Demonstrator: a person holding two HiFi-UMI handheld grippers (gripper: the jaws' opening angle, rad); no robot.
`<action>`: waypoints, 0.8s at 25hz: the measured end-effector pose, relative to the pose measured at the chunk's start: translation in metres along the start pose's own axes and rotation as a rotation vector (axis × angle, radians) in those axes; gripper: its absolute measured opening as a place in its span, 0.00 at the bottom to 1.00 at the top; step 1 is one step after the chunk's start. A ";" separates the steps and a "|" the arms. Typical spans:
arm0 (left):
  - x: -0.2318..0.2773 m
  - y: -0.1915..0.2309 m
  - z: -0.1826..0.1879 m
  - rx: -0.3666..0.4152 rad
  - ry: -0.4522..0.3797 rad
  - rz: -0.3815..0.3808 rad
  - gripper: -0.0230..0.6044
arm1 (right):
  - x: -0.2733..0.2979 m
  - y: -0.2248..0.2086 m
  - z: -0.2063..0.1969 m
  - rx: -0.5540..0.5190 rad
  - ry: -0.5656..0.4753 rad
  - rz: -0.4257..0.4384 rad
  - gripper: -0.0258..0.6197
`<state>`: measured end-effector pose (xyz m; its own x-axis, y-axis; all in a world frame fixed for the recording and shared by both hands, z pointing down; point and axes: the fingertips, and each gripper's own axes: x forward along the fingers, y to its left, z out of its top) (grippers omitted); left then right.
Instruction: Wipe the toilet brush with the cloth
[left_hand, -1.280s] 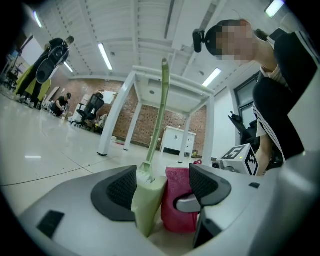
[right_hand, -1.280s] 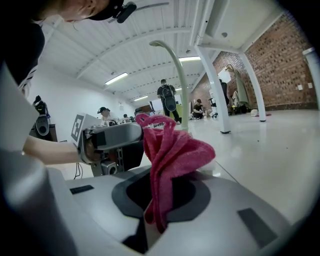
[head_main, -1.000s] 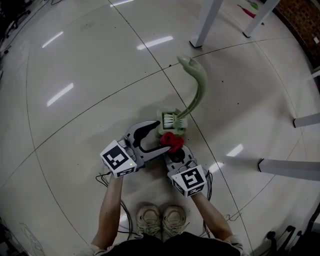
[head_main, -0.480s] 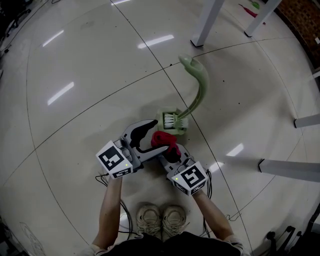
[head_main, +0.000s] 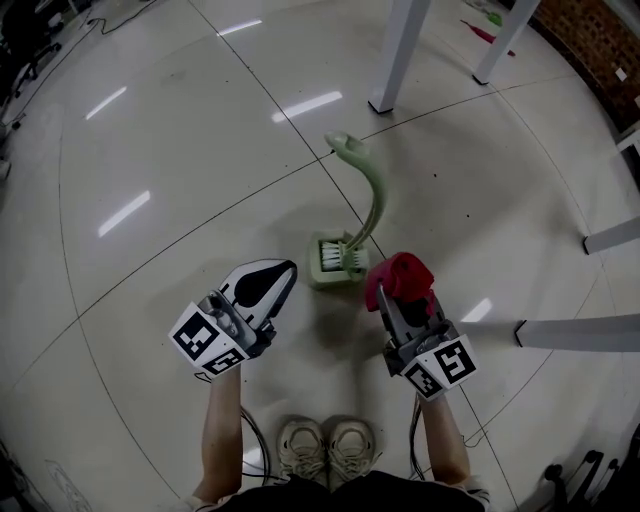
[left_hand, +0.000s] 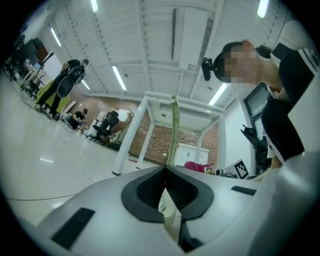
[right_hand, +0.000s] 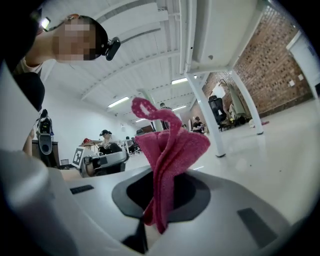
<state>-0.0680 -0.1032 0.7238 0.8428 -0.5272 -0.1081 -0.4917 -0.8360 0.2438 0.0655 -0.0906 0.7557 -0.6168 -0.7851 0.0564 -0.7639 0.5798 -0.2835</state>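
Note:
The pale green toilet brush (head_main: 372, 200) stands on the floor in its holder (head_main: 335, 262), its curved handle rising away from me. My left gripper (head_main: 284, 270) hovers just left of the holder; its jaws have just been closing and are now shut with nothing between them. In the left gripper view the shut tips (left_hand: 165, 169) point at the green handle (left_hand: 173, 127). My right gripper (head_main: 388, 298) is to the right of the holder, shut on the red cloth (head_main: 398, 274). The cloth (right_hand: 169, 150) sticks up in folds from the right gripper's jaws.
White table legs (head_main: 397, 55) stand on the tiled floor beyond the brush, and more legs (head_main: 585, 333) lie at the right. My shoes (head_main: 325, 442) and some cables (head_main: 250, 435) are at the bottom. People and office chairs (left_hand: 102, 127) are far off.
Both grippers have lifted and drawn apart from the brush holder. The left jaws went from wide open to shut. The right gripper carried the red cloth off to the right.

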 end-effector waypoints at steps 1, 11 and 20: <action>0.002 -0.002 0.003 0.002 0.014 -0.008 0.04 | -0.002 -0.005 0.006 -0.006 -0.012 -0.014 0.09; 0.038 -0.019 0.105 -0.029 -0.201 -0.229 0.17 | -0.002 0.006 0.014 -0.001 0.013 0.031 0.09; 0.109 -0.034 0.187 0.117 -0.120 -0.359 0.36 | 0.001 0.015 0.105 0.000 -0.113 0.083 0.09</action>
<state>-0.0004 -0.1608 0.5236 0.9374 -0.2064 -0.2804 -0.1978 -0.9785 0.0589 0.0733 -0.1054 0.6511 -0.6525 -0.7540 -0.0755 -0.7113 0.6438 -0.2823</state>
